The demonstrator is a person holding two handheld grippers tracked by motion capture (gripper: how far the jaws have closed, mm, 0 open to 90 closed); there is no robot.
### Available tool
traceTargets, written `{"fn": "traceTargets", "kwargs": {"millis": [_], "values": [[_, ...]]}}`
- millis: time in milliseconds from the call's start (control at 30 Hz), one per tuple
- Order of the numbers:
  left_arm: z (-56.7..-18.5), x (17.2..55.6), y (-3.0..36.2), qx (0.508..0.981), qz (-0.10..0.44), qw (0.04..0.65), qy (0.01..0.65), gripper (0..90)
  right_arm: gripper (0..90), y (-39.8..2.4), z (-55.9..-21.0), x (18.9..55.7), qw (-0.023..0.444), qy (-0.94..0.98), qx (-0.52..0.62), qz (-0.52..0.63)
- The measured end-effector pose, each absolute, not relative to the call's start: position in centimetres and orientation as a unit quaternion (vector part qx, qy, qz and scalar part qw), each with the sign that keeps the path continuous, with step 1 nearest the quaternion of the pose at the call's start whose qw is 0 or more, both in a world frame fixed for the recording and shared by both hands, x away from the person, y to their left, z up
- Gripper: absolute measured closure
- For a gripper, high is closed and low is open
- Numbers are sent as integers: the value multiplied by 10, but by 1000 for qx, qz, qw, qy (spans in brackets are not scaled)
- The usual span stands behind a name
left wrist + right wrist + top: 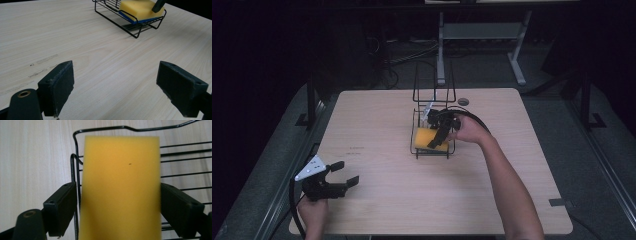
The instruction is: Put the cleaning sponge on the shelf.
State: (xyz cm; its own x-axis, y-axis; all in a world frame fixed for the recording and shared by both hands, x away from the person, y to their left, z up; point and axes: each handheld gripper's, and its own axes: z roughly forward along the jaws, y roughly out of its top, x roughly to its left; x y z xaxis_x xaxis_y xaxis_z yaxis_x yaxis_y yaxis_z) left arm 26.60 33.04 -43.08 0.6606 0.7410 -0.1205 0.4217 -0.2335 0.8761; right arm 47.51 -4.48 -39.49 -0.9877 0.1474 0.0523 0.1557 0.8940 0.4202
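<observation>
Two grippers showed: the right gripper [438,137] straddled the sponge [424,138] in the rack [433,102], grip uncertain; the left gripper [343,173] hovered, jaws apart, over the table [377,130].

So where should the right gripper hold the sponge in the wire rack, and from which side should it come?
Grip the sponge across its two long yellow edges, coming from above. It lies flat in the wire rack, yellow side up, so the top is free. The right gripper has a jaw at each edge; whether they press it, I cannot tell.
</observation>
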Motion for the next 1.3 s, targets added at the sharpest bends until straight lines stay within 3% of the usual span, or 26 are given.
{"fn": "traceTargets", "kwargs": {"millis": [1300], "values": [[-431,267,326,771,163,488,375,141,171,-50,-383,450,-13,-965,-61,-256]]}}
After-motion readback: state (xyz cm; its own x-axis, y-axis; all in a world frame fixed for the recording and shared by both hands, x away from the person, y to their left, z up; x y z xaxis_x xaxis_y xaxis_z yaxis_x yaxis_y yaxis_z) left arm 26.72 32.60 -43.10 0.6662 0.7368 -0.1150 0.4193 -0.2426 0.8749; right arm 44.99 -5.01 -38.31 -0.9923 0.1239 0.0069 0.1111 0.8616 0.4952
